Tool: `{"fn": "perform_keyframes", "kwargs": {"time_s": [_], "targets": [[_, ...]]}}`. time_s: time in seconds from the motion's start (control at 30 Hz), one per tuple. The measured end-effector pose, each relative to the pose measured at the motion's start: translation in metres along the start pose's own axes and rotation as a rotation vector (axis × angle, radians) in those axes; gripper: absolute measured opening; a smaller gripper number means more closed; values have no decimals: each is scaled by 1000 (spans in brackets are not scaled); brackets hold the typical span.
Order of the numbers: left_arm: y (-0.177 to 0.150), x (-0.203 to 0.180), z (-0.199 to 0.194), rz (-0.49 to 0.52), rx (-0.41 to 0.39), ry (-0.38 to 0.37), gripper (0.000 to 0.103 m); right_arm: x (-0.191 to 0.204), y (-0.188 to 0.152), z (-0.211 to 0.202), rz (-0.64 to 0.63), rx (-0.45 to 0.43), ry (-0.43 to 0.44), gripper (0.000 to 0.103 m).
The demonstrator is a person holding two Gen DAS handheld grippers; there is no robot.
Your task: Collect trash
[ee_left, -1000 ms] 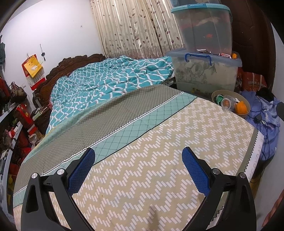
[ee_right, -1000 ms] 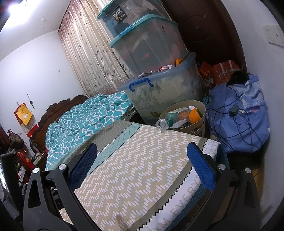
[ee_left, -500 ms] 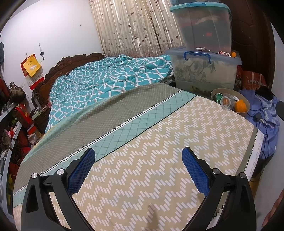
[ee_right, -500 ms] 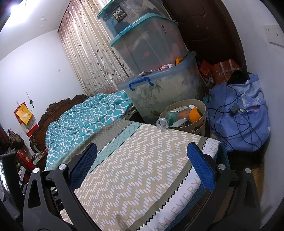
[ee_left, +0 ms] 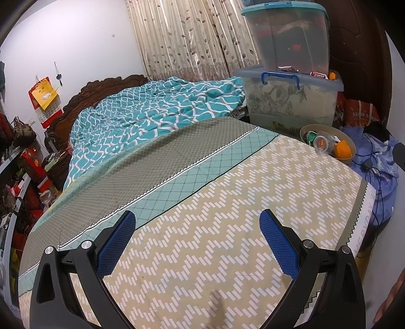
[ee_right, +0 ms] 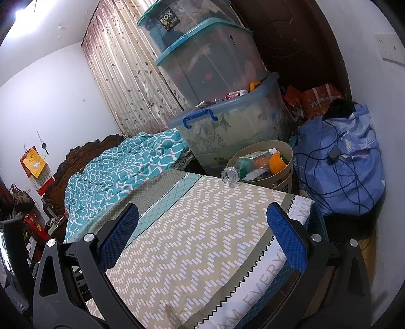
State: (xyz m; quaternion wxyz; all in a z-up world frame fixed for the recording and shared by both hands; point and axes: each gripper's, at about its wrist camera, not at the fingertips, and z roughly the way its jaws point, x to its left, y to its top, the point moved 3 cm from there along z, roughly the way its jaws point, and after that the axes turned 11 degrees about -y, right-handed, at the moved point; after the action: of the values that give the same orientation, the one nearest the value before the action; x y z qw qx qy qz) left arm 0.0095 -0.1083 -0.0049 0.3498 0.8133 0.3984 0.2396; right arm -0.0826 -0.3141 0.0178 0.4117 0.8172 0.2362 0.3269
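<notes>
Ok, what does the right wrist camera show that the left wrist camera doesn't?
Only the right wrist view shows the third storage box at the top of the stack, the wall switch, and the plastic bottle poking its open neck over the bin's edge. Only the left wrist view shows the cluttered shelves beside the bed. Both show the bed, the trash bin, the blue bag, and open tongs holding nothing.

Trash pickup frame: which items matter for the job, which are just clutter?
Job:
- bin, beside the bed
- bottle in it, mouth over the rim
- orange item in it
- left gripper, open, empty
- right gripper, open, empty

Clutter:
- bed
- quilt
- stacked tubs
- blue bag with cables
- curtain
</notes>
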Motion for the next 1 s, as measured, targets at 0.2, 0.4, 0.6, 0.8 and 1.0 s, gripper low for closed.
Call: {"fn": "perform_keyframes", "kwargs": {"time_s": [0.2,0.4,0.6,0.8,1.0], "targets": [[0,0,0,0,0,0,95,0,0,0,0,1,-1,100],[-1,-1,1,2,2,-1,95,0,-1,1,0,2,0,100],[-2,-1,1,3,2,-2,95,0,0,1,0,2,0,100],[-1,-1,1,3,3,-2,95,0,0,1,0,3,-1,100],[-2,-3,2,4,4,-2,95,0,-2,1,-1,4,0,100]]}}
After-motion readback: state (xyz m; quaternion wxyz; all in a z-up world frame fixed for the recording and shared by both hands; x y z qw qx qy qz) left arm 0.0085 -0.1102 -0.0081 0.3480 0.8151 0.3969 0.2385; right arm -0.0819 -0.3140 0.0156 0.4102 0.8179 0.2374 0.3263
